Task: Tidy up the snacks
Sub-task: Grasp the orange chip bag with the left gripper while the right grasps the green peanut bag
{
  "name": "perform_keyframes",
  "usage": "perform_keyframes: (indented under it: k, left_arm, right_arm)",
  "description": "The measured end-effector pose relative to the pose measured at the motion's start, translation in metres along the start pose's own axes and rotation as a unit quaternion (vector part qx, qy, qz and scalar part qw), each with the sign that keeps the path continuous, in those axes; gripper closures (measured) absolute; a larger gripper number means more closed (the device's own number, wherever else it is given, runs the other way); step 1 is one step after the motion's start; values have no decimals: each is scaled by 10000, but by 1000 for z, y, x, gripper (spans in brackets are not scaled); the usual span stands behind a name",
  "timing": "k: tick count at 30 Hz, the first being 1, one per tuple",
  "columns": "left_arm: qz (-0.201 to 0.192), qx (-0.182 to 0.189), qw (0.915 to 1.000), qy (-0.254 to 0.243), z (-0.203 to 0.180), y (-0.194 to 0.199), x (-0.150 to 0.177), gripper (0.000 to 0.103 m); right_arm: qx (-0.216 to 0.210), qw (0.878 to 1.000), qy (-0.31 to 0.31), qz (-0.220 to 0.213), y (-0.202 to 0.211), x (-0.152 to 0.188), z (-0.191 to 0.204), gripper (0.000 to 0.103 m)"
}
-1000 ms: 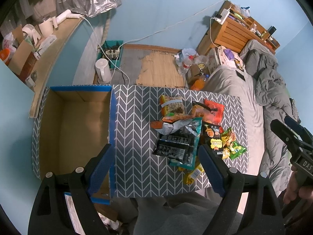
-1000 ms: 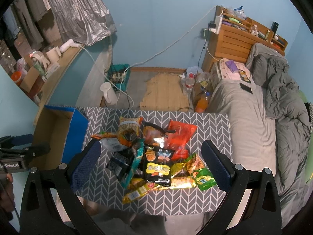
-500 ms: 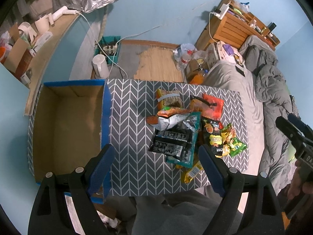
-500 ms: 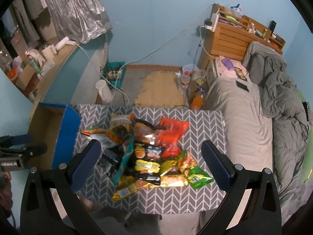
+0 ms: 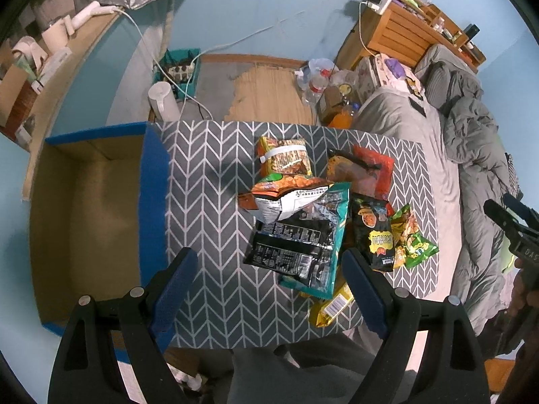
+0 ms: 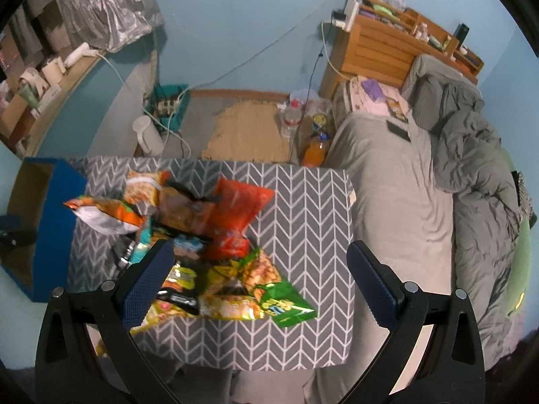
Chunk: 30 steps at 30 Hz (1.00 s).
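A pile of snack bags (image 5: 313,215) lies on the right half of a grey chevron table (image 5: 209,202); it also shows in the right wrist view (image 6: 202,235). A black bag (image 5: 289,249) lies on a teal one, a red bag (image 6: 239,208) at the back, a green bag (image 6: 286,306) at the front right. An empty cardboard box with blue edges (image 5: 87,215) stands at the table's left. My left gripper (image 5: 266,289) is open, high above the table's near edge. My right gripper (image 6: 259,279) is open above the pile's right side.
A bed with grey bedding (image 6: 421,185) runs along the table's right side. A wooden headboard shelf (image 6: 387,43) stands at the back. Bottles and an orange jug (image 6: 313,148) sit on the floor beyond the table. A shelf with clutter (image 5: 40,67) lines the left wall.
My right gripper has moved right and lower toward the pile, so the snacks shifted left in its view. My left gripper has drifted slightly; the box shows more fully.
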<state>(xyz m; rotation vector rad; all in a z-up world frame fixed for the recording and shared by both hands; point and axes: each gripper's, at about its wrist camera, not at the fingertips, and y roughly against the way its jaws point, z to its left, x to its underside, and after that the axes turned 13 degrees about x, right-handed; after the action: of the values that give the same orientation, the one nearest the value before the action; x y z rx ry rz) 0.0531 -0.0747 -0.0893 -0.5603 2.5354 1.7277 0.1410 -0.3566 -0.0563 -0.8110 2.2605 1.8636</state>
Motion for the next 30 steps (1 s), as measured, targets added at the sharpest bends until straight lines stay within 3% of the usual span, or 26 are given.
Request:
perform_keyframes:
  k: [10,23,30]
  left_arm:
    - [19,-3,10000,85,-8,-35,-4,14]
    - [59,-397,9974,604,-1,-82,-6,14]
    - [113,-577,9963,630,2,-102,-5,14]
  right_arm:
    - [-97,9982,468,352,-54,20,-5,2]
    - [-474,9907,1020,767,-117,49,9,2]
    - [-554,9823,1416,1095,-147,65,18,2]
